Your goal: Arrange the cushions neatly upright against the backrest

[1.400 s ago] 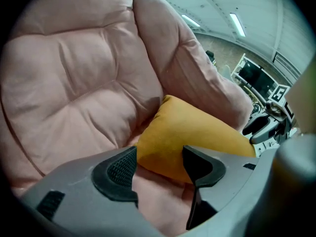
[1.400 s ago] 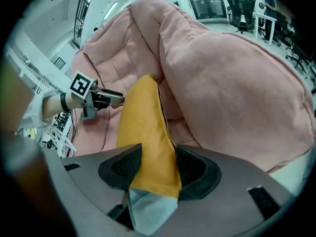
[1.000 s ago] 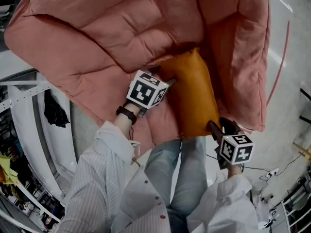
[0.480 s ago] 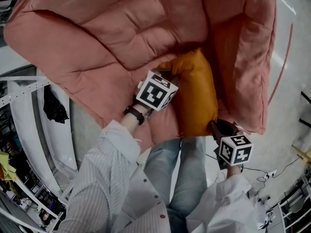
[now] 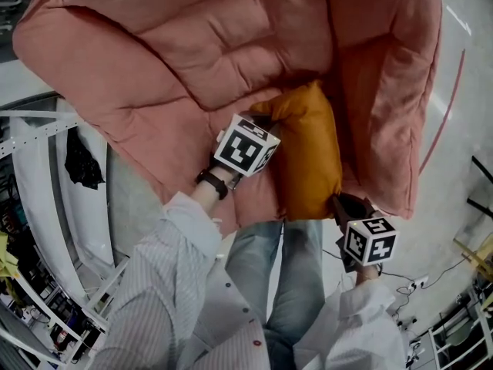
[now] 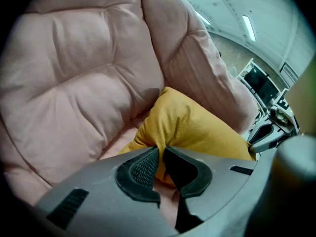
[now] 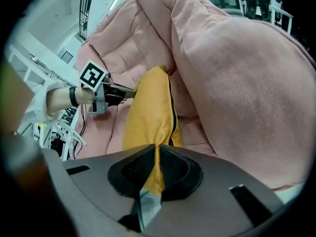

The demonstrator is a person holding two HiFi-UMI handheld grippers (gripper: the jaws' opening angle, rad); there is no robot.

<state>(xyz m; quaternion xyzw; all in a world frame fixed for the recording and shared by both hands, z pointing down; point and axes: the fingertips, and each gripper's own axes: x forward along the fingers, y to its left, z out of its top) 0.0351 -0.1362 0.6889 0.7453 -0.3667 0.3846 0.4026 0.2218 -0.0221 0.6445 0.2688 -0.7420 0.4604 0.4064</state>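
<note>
Left gripper (image 6: 162, 154) and right gripper (image 7: 158, 169) both pinching the mustard-yellow cushion (image 5: 308, 156) on the pink sofa (image 5: 192, 45).

My left gripper's jaws are closing, and a bunched corner of the cushion's fabric is already squeezed between the ribbed pads. My right gripper's jaws are closing too, with a thin fold of the cushion's opposite end, beside its dark seam, nipped between them. In the head view, I have the left at the cushion's upper corner and the right at its lower one. The cushion stands on edge in the crease where the sofa's broad quilted panel meets the thick padded panel to its right, touching both.
</note>
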